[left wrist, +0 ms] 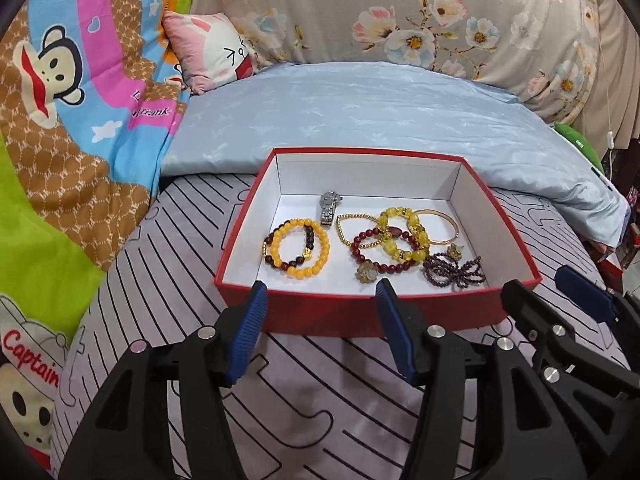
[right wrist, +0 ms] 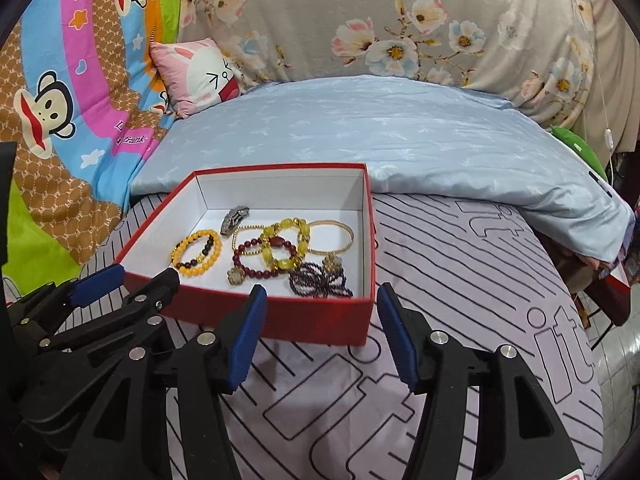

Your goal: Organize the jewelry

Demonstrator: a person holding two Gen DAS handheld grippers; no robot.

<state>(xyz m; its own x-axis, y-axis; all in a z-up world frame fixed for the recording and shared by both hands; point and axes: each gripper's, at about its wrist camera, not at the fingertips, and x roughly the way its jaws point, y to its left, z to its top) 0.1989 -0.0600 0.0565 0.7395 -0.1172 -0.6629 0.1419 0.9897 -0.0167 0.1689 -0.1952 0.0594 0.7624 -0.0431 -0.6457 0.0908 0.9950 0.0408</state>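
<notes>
Seemingly done: bracelets (left wrist: 298,250) and watch (left wrist: 330,208) lie in the red box (left wrist: 360,308) ahead of both empty, half-open grippers, left gripper (left wrist: 322,296) and right gripper (right wrist: 322,300).

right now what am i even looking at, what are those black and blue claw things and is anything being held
Those are two hand-held grippers, each carrying its own camera looking along its fingers. One picture comes from the left gripper, the other from the right gripper; each also glimpses its neighbour. Both stand open, holding nothing. Ahead, on a striped bedsheet, sits a red box without a lid. Inside lie an orange bead bracelet, a silver watch, a gold bangle, a dark purple bead piece and overlapping red and yellow bracelets.
</notes>
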